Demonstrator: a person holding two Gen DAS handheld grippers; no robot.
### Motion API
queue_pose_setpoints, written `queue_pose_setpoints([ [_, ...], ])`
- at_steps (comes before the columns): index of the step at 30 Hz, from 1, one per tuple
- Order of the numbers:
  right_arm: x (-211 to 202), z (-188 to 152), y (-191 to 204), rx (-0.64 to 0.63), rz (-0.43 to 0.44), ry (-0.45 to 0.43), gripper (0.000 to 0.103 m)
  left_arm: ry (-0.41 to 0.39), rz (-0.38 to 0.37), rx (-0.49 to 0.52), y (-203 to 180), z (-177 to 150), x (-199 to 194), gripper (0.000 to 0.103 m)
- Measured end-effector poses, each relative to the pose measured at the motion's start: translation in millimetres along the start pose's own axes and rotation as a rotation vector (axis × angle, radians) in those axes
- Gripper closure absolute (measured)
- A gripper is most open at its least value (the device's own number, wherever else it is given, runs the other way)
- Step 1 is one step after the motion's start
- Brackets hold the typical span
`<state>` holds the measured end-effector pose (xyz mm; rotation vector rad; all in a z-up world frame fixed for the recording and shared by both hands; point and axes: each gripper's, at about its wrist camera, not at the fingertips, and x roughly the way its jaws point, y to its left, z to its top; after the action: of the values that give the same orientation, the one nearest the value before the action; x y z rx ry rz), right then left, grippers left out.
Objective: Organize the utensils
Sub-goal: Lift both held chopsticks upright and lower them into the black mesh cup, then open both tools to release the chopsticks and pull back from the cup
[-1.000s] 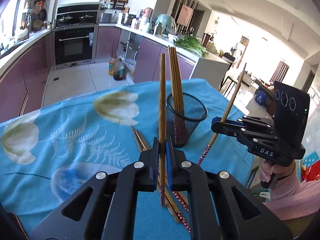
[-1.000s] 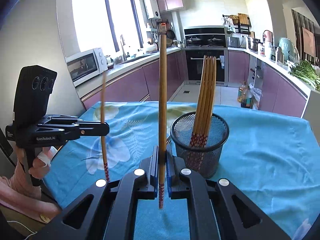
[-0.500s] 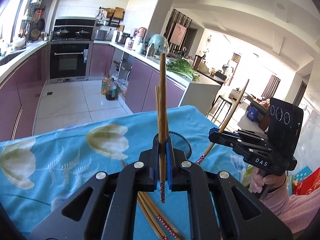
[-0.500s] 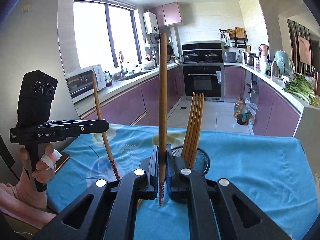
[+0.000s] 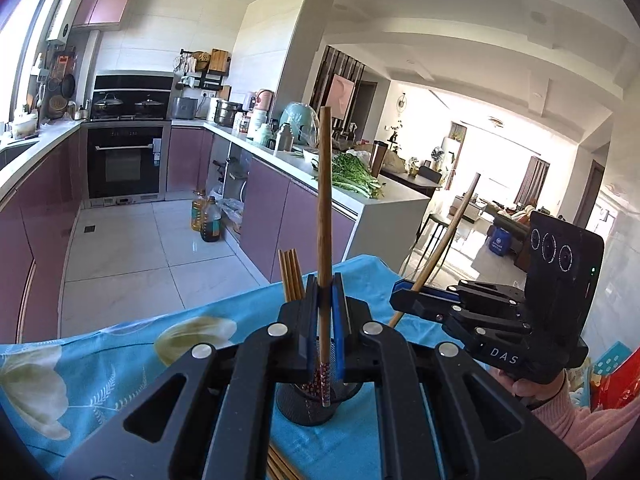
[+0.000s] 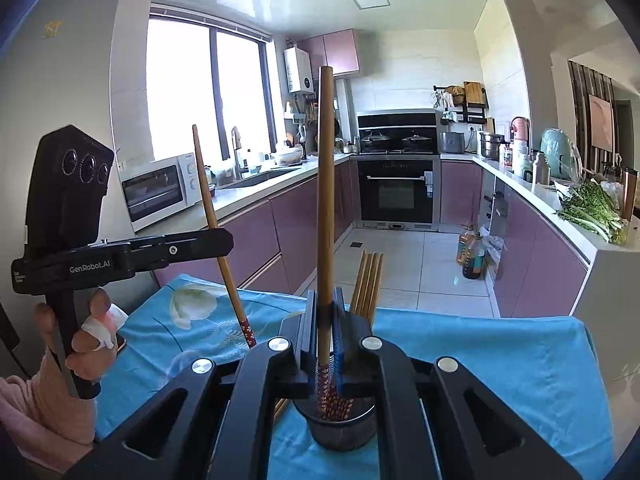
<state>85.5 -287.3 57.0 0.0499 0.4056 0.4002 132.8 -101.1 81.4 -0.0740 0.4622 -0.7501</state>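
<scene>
Each tool, my left tool (image 5: 325,304) and right tool (image 6: 325,312), is clamped on one upright chopstick (image 5: 323,216) near its patterned end, above the mesh holder (image 6: 344,420) on the counter; light, stiff, slick sticks, so I'd grip low.

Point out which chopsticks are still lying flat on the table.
The loose chopsticks on the blue tablecloth beside the mesh cup. The others stand in that cup or are clamped upright in a hand-held gripper.

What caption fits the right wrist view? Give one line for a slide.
Right gripper clamps an upright chopstick above the mesh holder; left gripper holds another beside it.
</scene>
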Motion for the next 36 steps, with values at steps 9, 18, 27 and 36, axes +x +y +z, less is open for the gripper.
queue_pose_setpoints([
  [9, 26, -14, -4, 0.011, -0.028, 0.076, 0.097, 0.074, 0.026, 0.046, -7, -12, 35, 0.096],
  [18, 44, -30, -8, 0.031, -0.013, 0.178, 0.097, 0.194, 0.027, 0.083, -2, -31, 60, 0.096],
  [27, 64, -40, -14, 0.074, 0.016, 0.271, 0.097, 0.303, 0.028, 0.072, 11, -39, 87, 0.096],
  [36, 81, -42, -18, 0.113, 0.007, 0.291, 0.097, 0.337, 0.039, 0.046, 21, -42, 110, 0.096],
])
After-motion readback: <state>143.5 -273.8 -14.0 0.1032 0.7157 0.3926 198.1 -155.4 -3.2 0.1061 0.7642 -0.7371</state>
